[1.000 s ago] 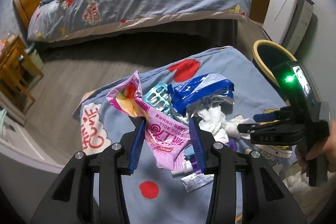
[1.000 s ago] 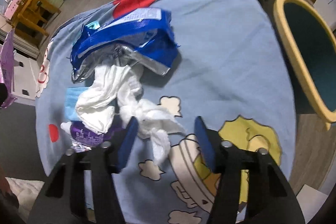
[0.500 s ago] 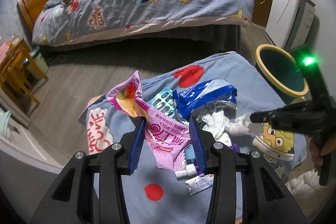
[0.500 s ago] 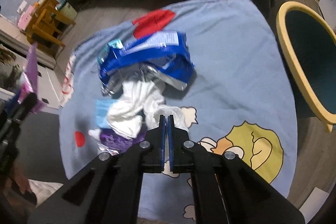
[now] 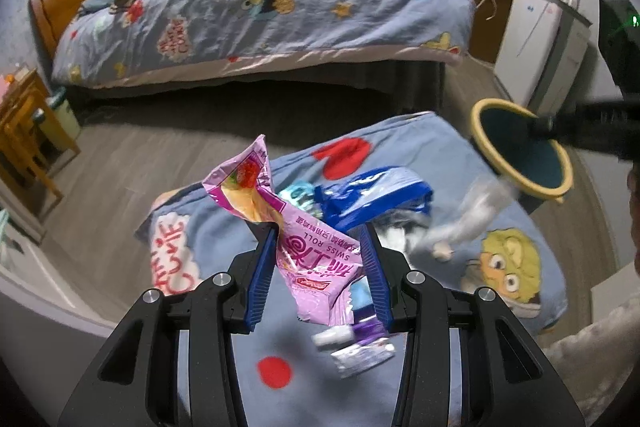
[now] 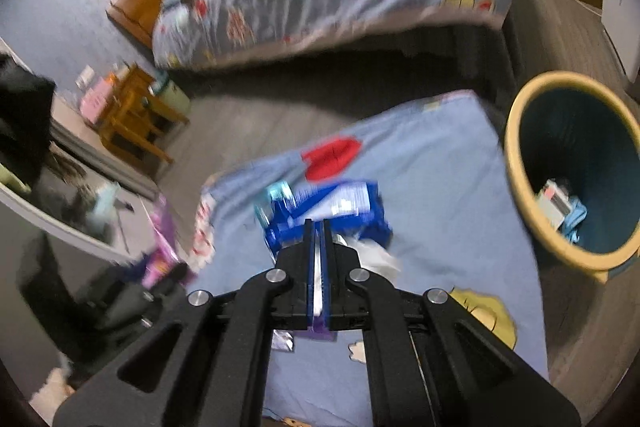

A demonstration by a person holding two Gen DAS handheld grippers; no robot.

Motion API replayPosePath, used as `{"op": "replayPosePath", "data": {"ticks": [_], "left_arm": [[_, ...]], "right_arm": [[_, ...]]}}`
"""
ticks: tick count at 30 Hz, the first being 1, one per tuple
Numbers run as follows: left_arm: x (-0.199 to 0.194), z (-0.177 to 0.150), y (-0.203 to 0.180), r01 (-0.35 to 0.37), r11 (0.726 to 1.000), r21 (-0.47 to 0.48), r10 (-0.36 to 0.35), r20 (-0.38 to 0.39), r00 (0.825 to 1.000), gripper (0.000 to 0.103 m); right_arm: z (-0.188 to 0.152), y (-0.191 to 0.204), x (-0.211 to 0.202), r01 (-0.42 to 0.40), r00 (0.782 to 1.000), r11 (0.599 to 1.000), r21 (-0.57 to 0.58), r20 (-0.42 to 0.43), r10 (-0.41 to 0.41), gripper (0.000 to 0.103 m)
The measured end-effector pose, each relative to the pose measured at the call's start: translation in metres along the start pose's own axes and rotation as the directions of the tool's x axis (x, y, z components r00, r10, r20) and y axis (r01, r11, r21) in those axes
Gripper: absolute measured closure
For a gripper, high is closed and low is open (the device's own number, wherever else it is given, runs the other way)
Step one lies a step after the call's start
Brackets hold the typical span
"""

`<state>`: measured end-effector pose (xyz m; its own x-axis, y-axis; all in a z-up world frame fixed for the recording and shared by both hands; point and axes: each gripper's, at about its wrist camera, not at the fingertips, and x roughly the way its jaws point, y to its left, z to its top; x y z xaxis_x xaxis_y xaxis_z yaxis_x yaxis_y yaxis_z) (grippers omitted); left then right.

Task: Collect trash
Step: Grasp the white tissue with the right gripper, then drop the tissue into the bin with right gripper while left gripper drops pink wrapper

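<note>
My left gripper (image 5: 318, 229) is shut on a crumpled pink Swiss roll wrapper (image 5: 256, 187), held above the blue cartoon cloth (image 5: 404, 147). My right gripper (image 6: 317, 227) is shut on a white tissue (image 6: 378, 255), which trails down from its tips. In the left wrist view the tissue (image 5: 468, 215) hangs blurred below the right gripper (image 5: 536, 125), near the yellow-rimmed trash bin (image 5: 482, 143). A blue foil bag (image 5: 372, 199), a teal blister pack (image 5: 296, 193) and small purple packets (image 5: 360, 343) lie on the cloth.
The bin (image 6: 516, 163) stands right of the cloth and holds some trash. A bed (image 5: 260, 11) with a cartoon duvet fills the back. A white appliance (image 5: 536, 39) stands at the far right, and wooden furniture (image 5: 20, 123) at the left.
My right gripper shut on the white tissue and rose, pulling it up off the pile toward the bin side. The left gripper stayed in place with the pink wrapper.
</note>
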<state>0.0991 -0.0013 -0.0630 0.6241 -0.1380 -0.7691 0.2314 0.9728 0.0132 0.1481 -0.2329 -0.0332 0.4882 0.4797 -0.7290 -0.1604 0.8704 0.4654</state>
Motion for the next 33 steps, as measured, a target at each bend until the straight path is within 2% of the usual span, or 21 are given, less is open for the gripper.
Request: {"op": "replayPosePath", "data": {"ticks": [4, 6, 8, 10, 11, 12, 13, 16, 20, 22, 24, 26, 30, 33], "left_arm": [[-0.002, 0.001, -0.011, 0.027, 1.000, 0.014, -0.027, 0.015, 1.000, 0.059], [-0.001, 0.001, -0.017, 0.019, 1.000, 0.022, -0.020, 0.017, 1.000, 0.059], [0.003, 0.002, -0.021, 0.004, 0.999, 0.033, -0.004, 0.010, 1.000, 0.059], [0.007, 0.003, -0.022, -0.006, 1.000, 0.025, 0.006, -0.005, 1.000, 0.059], [0.010, 0.004, -0.021, -0.009, 1.000, 0.017, 0.009, -0.011, 1.000, 0.059], [0.012, 0.005, -0.021, -0.008, 1.000, 0.007, 0.008, -0.017, 1.000, 0.059], [0.014, 0.006, -0.022, -0.006, 1.000, 0.002, 0.006, -0.021, 1.000, 0.059], [0.018, 0.007, -0.029, -0.006, 1.000, 0.024, 0.007, -0.026, 1.000, 0.059], [0.024, 0.006, -0.041, -0.012, 0.997, 0.076, 0.015, -0.036, 0.999, 0.059], [0.027, 0.005, -0.044, -0.007, 0.996, 0.087, 0.011, -0.043, 0.999, 0.059], [0.027, 0.005, -0.045, -0.004, 0.995, 0.095, 0.008, -0.046, 0.999, 0.059], [0.027, 0.005, -0.046, 0.001, 0.995, 0.095, 0.003, -0.045, 0.999, 0.059], [0.026, 0.005, -0.051, 0.011, 0.995, 0.098, -0.007, -0.050, 0.999, 0.059], [0.022, 0.008, -0.060, 0.024, 0.993, 0.114, -0.020, -0.040, 0.999, 0.059]], "right_arm": [[0.017, -0.015, -0.028, -0.002, 0.997, 1.000, 0.004, 0.071, 0.001, 0.101], [0.017, -0.023, -0.019, 0.034, 0.999, 0.999, -0.018, 0.027, -0.034, 0.101], [0.007, -0.038, 0.010, 0.071, 0.995, 0.997, 0.003, -0.076, -0.070, 0.099], [-0.009, -0.053, 0.043, 0.137, 0.973, 0.990, 0.021, -0.188, -0.131, 0.085], [-0.018, -0.056, 0.057, 0.170, 0.958, 0.985, 0.012, -0.234, -0.163, 0.070], [-0.025, -0.059, 0.068, 0.191, 0.946, 0.982, 0.003, -0.266, -0.184, 0.060], [-0.033, -0.061, 0.081, 0.209, 0.931, 0.978, -0.012, -0.304, -0.203, 0.057], [-0.046, -0.064, 0.106, 0.228, 0.907, 0.973, -0.041, -0.355, -0.227, 0.049], [-0.052, -0.069, 0.126, 0.204, 0.905, 0.979, -0.024, -0.376, -0.198, 0.048], [-0.055, -0.069, 0.135, 0.187, 0.900, 0.982, -0.026, -0.397, -0.182, 0.070], [-0.057, -0.064, 0.129, 0.195, 0.899, 0.979, -0.062, -0.388, -0.203, 0.074], [-0.048, -0.055, 0.117, 0.182, 0.910, 0.980, -0.078, -0.364, -0.198, 0.075], [-0.019, -0.039, 0.075, 0.172, 0.951, 0.980, -0.105, -0.241, -0.193, 0.075], [0.008, -0.036, 0.032, 0.215, 0.966, 0.966, -0.142, -0.114, -0.232, 0.075]]}}
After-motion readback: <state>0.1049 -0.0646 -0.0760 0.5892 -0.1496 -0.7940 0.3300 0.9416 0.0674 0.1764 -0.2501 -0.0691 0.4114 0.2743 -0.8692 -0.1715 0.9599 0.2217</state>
